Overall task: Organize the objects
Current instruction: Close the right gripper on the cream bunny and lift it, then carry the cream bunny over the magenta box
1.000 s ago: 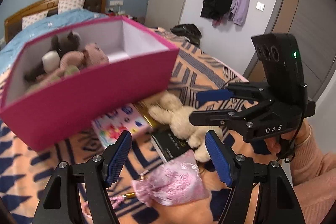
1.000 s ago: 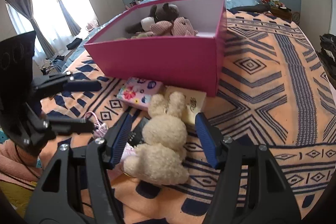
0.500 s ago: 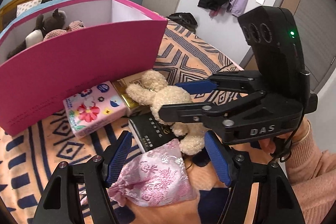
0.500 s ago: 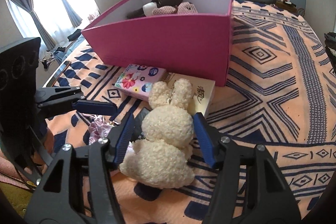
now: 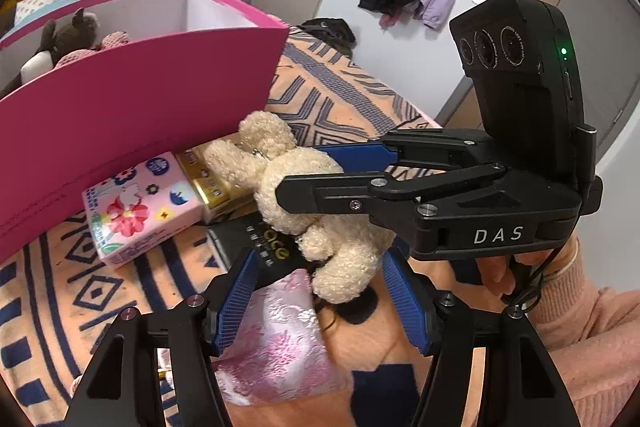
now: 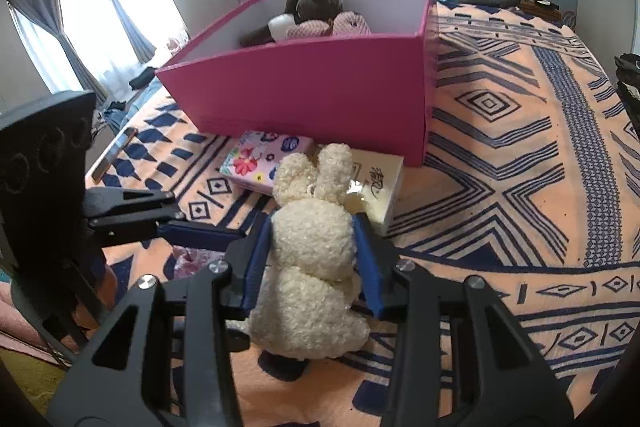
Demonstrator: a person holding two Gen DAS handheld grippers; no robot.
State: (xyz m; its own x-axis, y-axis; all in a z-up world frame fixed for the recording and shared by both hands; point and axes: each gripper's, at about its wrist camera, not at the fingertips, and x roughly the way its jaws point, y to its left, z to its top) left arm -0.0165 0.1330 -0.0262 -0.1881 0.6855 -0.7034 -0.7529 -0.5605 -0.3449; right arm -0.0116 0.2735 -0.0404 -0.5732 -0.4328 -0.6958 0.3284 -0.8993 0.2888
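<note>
On the patterned bedspread (image 6: pixel 520 187), just in front of the pink box (image 6: pixel 320 91), the cream plush rabbit (image 6: pixel 312 259) lay across a white carton (image 6: pixel 380 187) and a black booklet (image 5: pixel 256 251), probably heaped there to be sorted into the box. The right hand-held gripper (image 6: pixel 316 259) had its blue pads on either side of the rabbit's middle and was closing, the pads already pressing into the fur, so the toy looked gripped at its thickest part, likely for a secure lift. The left hand-held gripper (image 5: pixel 320 303) hung over a pink satin pouch (image 5: pixel 276 343), its jaws narrowing but not yet touching the cloth; the rabbit's foot also lay between them. Two plush toys (image 6: pixel 312 15) already sat inside the box, which suggested where the rabbit belonged. A floral tissue pack (image 6: pixel 264 163) lay against the box's near wall. That tall wall stood between the rabbit and the box's inside, so the toy would need lifting clear over the rim, and the two hand-held grippers worked close together.
</note>
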